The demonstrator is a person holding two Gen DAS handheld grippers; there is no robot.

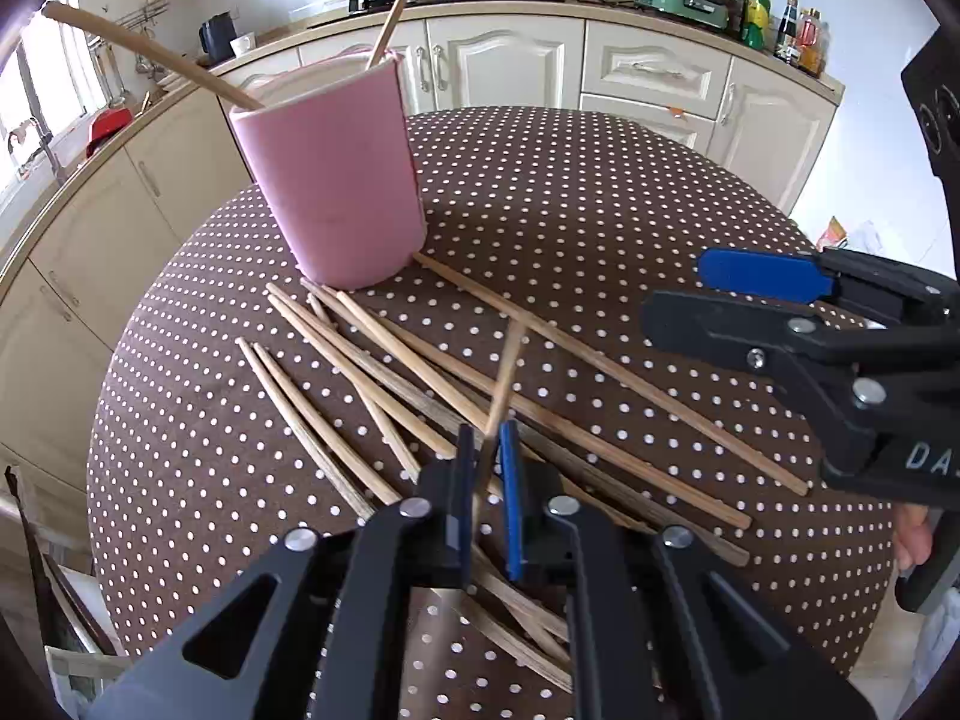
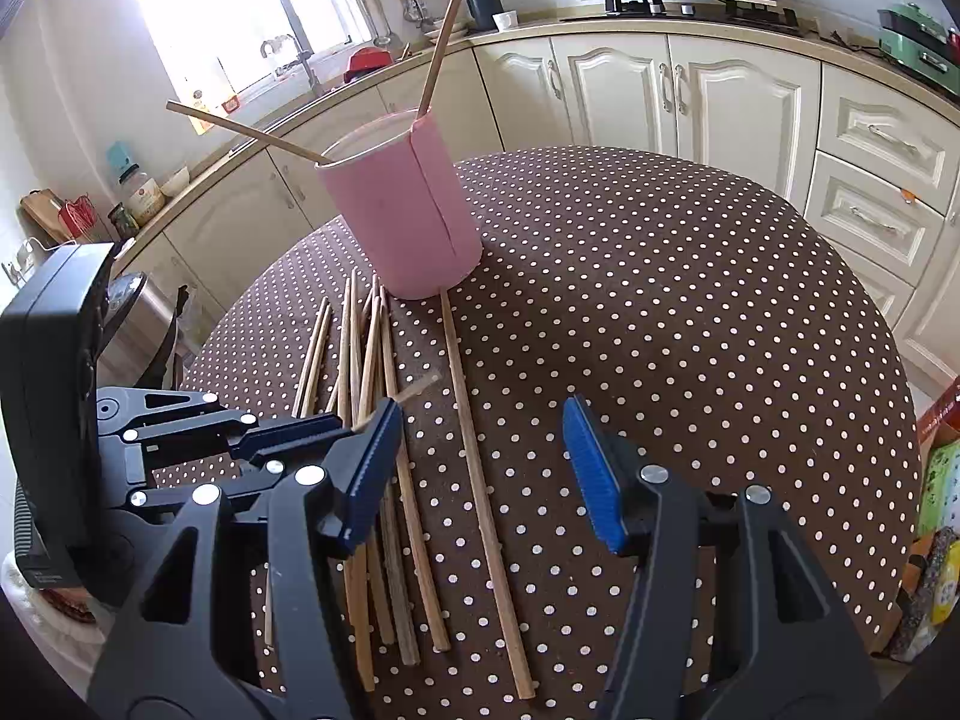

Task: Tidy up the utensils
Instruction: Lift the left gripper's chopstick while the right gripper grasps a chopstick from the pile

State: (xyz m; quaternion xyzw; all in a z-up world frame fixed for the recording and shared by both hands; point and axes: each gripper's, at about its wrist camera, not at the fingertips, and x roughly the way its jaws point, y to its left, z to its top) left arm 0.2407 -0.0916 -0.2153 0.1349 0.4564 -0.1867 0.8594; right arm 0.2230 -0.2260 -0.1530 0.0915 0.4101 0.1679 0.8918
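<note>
A pink cup (image 1: 336,180) stands on the polka-dot table (image 1: 600,192) with two chopsticks leaning inside it; it also shows in the right wrist view (image 2: 402,216). Several wooden chopsticks (image 1: 420,372) lie scattered in front of it, and they also show in the right wrist view (image 2: 384,420). My left gripper (image 1: 486,450) is shut on one chopstick (image 1: 504,378), lifted above the pile and pointing toward the cup. My right gripper (image 2: 480,450) is open and empty above a long single chopstick (image 2: 474,456); it shows at the right in the left wrist view (image 1: 750,294).
Cream kitchen cabinets (image 1: 504,60) and a counter with a stove, pans and bottles curve behind the table. A sink and window are at the left (image 2: 282,54). Packages lie at the table's right edge (image 2: 936,480).
</note>
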